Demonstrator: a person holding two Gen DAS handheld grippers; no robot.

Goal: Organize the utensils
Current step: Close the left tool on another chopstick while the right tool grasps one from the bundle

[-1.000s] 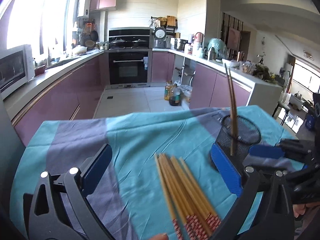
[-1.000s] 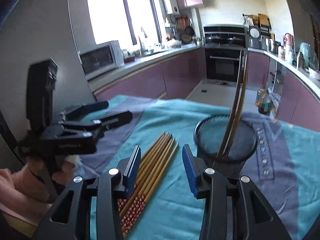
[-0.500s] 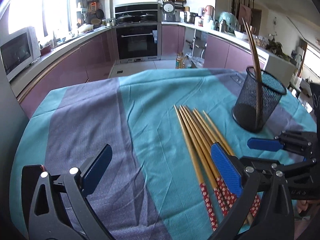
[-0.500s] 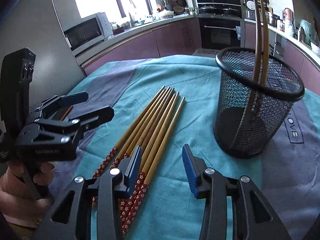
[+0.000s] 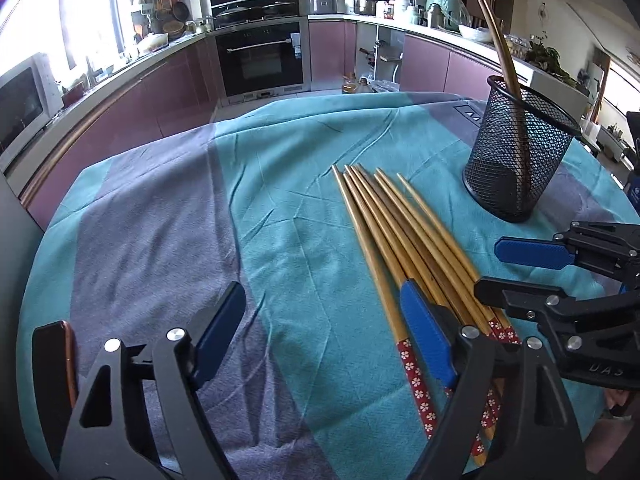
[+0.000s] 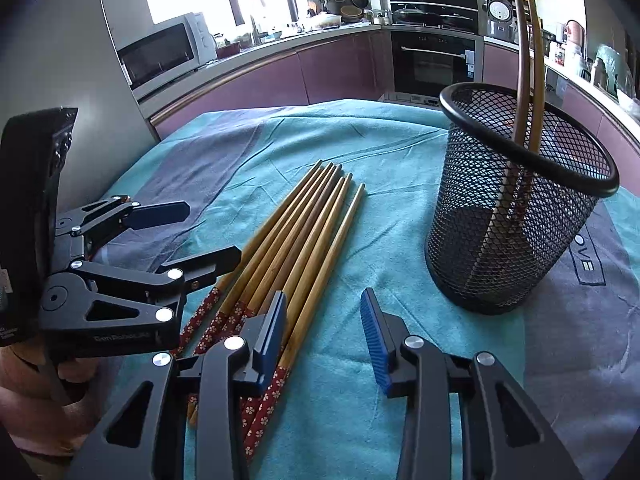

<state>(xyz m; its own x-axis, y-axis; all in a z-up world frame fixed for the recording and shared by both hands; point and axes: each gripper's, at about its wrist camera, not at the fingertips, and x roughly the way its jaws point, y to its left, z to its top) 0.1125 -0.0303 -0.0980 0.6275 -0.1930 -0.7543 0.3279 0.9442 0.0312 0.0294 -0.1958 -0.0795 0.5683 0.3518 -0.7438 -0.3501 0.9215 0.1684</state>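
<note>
Since a second ago both claws have dropped and tipped forward toward the cloth-covered surface (image 5: 280,200). Back then each camera looked out across the kitchen, with the oven and cabinets filling the upper half; now the teal and grey cloth fills most of both views and the chopsticks lie much closer under the fingers.

The left claw (image 5: 320,332) has just been closing from its widest spread, yet it is still released, with a broad gap between the blue pads. Its right-hand pad hangs over the red flowered handle ends of the loose chopsticks (image 5: 400,248); whether it touches them I cannot tell. Only cloth shows in the gap.

The right claw (image 6: 324,336) has narrowed a little as well and stands partly open, grasping nothing. Its left-hand pad sits over the handle end of the outermost chopstick in the row (image 6: 296,240), and bare cloth shows between its pads.

The loose chopsticks lie side by side in a fanned bundle, tips pointing away toward the kitchen, patterned ends toward the claws. Just beside them, apart from the bundle, the black mesh holder (image 6: 516,200) stands upright with two chopsticks (image 6: 528,60) already leaning inside it. The two claws sit near each other at the handle ends, one on either side of the bundle.
</note>
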